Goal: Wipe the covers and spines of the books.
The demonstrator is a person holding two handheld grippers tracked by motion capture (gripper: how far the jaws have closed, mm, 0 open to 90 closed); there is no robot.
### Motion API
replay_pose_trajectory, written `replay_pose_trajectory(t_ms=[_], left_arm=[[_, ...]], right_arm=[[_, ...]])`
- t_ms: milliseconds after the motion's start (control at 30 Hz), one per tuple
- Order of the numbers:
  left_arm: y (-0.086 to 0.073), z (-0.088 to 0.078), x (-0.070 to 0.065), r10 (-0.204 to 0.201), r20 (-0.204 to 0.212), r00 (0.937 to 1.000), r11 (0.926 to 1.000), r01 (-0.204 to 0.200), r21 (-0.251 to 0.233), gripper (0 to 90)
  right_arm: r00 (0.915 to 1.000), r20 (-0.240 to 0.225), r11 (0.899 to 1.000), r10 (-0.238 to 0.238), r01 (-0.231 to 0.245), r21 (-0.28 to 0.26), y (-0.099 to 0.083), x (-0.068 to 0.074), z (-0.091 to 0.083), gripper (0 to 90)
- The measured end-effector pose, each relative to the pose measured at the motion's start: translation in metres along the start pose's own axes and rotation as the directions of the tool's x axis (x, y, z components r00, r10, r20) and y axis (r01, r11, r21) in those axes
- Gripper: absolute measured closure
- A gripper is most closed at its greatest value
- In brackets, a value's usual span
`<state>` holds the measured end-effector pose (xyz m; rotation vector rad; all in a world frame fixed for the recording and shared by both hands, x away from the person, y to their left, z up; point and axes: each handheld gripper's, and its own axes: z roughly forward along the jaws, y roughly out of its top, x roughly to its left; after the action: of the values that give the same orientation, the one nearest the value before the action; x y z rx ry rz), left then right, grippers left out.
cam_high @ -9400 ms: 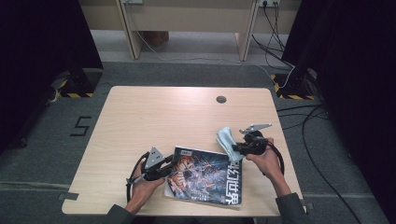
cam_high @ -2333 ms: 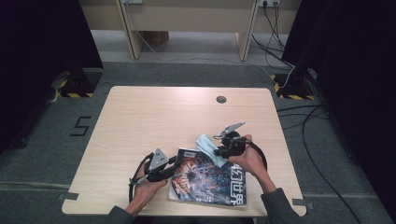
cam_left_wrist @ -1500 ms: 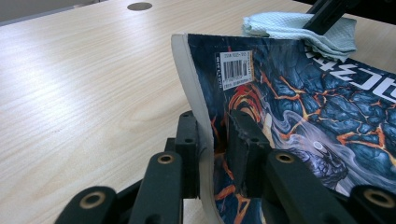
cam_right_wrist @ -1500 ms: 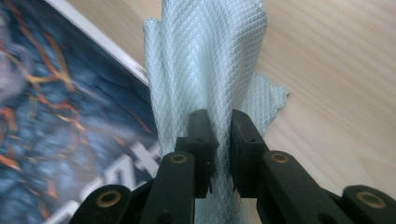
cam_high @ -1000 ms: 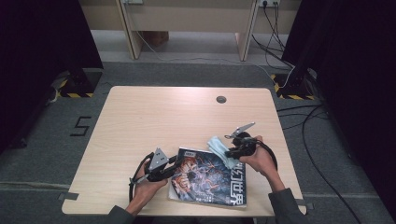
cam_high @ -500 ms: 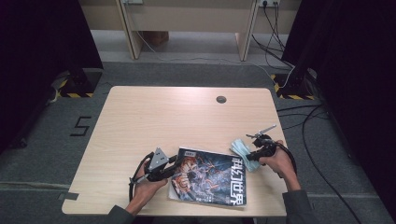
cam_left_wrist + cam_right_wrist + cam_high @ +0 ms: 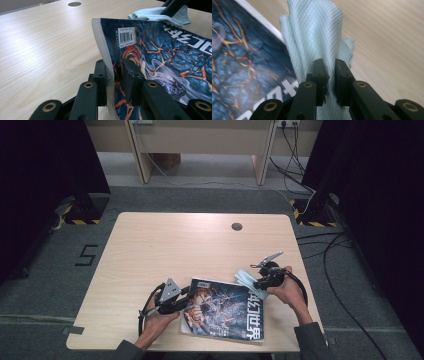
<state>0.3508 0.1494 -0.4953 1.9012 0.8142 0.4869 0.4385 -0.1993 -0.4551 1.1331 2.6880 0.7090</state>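
A magazine [image 7: 225,312] with a dark blue and orange cover lies on the table's near side. My left gripper [image 7: 187,301] is shut on its left edge; in the left gripper view the pads [image 7: 101,82] pinch the magazine [image 7: 155,57] near the spine and lift that edge. A pale green cloth [image 7: 245,280] rests on the magazine's far right corner. My right gripper [image 7: 256,284] is shut on it. In the right gripper view the cloth [image 7: 317,30] bunches up between the jaws of the right gripper [image 7: 329,75], beside the magazine [image 7: 242,62].
The wooden table [image 7: 165,250] has a round cable hole [image 7: 236,226] near its far edge. The cloth [image 7: 160,15] shows beyond the magazine in the left gripper view. Cables [image 7: 325,255] trail over the floor at the right.
My right gripper carried the cloth to the right across the magazine's top corner, then came back a little to the left. The left gripper kept its hold and stayed put.
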Motion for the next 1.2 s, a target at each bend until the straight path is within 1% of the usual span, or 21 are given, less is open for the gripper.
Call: replay_pose_trajectory(t_ms=[100, 133, 167, 267, 333, 367, 433, 467, 500, 567, 600, 633, 667, 700, 767, 833, 933, 1000, 1067, 1100, 1200], left_arm=[[-0.001, 0.001, 0.000, -0.003, 0.000, 1.0000, 1.0000, 0.003, 0.005, 73.8], [-0.001, 0.001, 0.000, -0.001, 0.000, 1.0000, 1.0000, 0.001, 0.003, 73.8], [0.000, 0.001, 0.000, 0.000, 0.000, 1.0000, 1.0000, 0.000, 0.003, 73.9], [-0.001, 0.001, 0.000, -0.007, 0.001, 1.0000, 1.0000, 0.007, 0.004, 73.8], [-0.001, 0.001, 0.000, -0.006, 0.002, 1.0000, 1.0000, 0.006, 0.005, 73.8], [-0.001, 0.001, 0.000, -0.006, 0.002, 1.0000, 1.0000, 0.006, 0.003, 73.8], [-0.001, 0.001, 0.000, -0.006, 0.004, 1.0000, 1.0000, 0.006, 0.003, 73.8], [-0.001, 0.000, 0.000, -0.007, 0.005, 1.0000, 1.0000, 0.007, 0.003, 73.9], [-0.001, 0.000, 0.000, -0.004, 0.003, 1.0000, 1.0000, 0.004, 0.001, 73.9], [0.000, 0.000, 0.000, -0.001, 0.003, 1.0000, 1.0000, 0.001, 0.000, 73.9], [0.000, 0.001, 0.000, -0.003, 0.004, 1.0000, 1.0000, 0.003, 0.000, 74.0], [-0.001, 0.001, 0.000, -0.003, 0.003, 1.0000, 1.0000, 0.003, 0.003, 73.9], [-0.001, 0.001, 0.000, -0.004, 0.003, 1.0000, 1.0000, 0.004, 0.003, 73.9], [0.000, 0.001, 0.000, -0.002, 0.002, 1.0000, 1.0000, 0.002, 0.001, 73.9], [0.000, 0.001, 0.000, -0.003, 0.001, 1.0000, 1.0000, 0.003, 0.002, 73.9], [-0.001, 0.001, 0.001, -0.005, 0.001, 1.0000, 1.0000, 0.005, 0.007, 73.9], [0.000, 0.001, 0.000, 0.000, 0.000, 1.0000, 1.0000, 0.000, 0.004, 73.9], [0.000, 0.001, 0.000, -0.003, -0.001, 1.0000, 1.0000, 0.003, 0.003, 73.9], [-0.001, 0.001, 0.000, -0.003, -0.001, 1.0000, 1.0000, 0.003, 0.008, 73.8], [-0.001, 0.001, 0.000, -0.005, -0.001, 1.0000, 1.0000, 0.005, 0.008, 73.8], [-0.001, 0.001, 0.000, -0.002, -0.003, 1.0000, 1.0000, 0.002, 0.009, 73.7]], right_arm=[[0.9988, -0.041, 0.999, -0.028, 0.027, -0.037, 0.011, 0.015, 0.000, 80.9], [0.9971, -0.059, 0.997, -0.047, 0.044, -0.056, 0.017, 0.022, 0.001, 80.9], [0.9962, -0.065, 0.997, -0.058, 0.054, -0.059, 0.021, 0.028, 0.001, 80.8], [0.9929, -0.071, 0.993, -0.095, 0.090, -0.070, 0.033, 0.042, 0.002, 80.8], [0.9925, -0.050, 0.992, -0.111, 0.108, -0.059, 0.036, 0.044, 0.002, 80.8], [0.9927, -0.051, 0.993, -0.109, 0.106, -0.059, 0.036, 0.044, 0.003, 80.8], [0.9938, -0.071, 0.995, -0.085, 0.081, -0.056, 0.032, 0.039, 0.003, 80.8], [0.9953, -0.063, 0.997, -0.073, 0.070, -0.045, 0.029, 0.035, 0.003, 80.8], [0.9962, -0.056, 0.997, -0.067, 0.065, -0.036, 0.025, 0.029, 0.002, 80.8], [0.9984, -0.054, 1.000, -0.017, 0.016, -0.022, 0.015, 0.017, 0.002, 80.9], [0.9988, -0.048, 1.000, -0.010, 0.009, -0.013, 0.009, 0.011, 0.002, 80.8], [0.9989, -0.042, 1.000, 0.021, -0.021, -0.003, 0.003, 0.005, 0.001, 80.8], [0.9988, -0.040, 1.000, 0.027, -0.027, -0.006, 0.000, 0.000, 0.001, 80.8], [0.9982, -0.045, 0.999, 0.040, -0.040, -0.007, -0.003, -0.002, 0.001, 80.8], [0.9985, -0.039, 0.999, 0.038, -0.039, -0.007, -0.002, -0.001, 0.001, 80.8], [0.9998, -0.018, 1.000, 0.009, -0.009, -0.004, 0.003, 0.005, 0.002, 80.7], [0.9992, -0.024, 0.999, -0.033, 0.032, -0.030, 0.014, 0.019, 0.003, 80.6], [0.9976, -0.034, 0.997, -0.061, 0.059, -0.052, 0.024, 0.033, 0.003, 80.6], [0.9944, -0.030, 0.992, -0.102, 0.099, -0.081, 0.036, 0.050, 0.005, 80.5], [0.9930, -0.024, 0.990, -0.116, 0.113, -0.082, 0.040, 0.056, 0.005, 80.5], [0.9866, -0.033, 0.979, -0.160, 0.155, -0.131, 0.055, 0.076, 0.007, 80.3]])
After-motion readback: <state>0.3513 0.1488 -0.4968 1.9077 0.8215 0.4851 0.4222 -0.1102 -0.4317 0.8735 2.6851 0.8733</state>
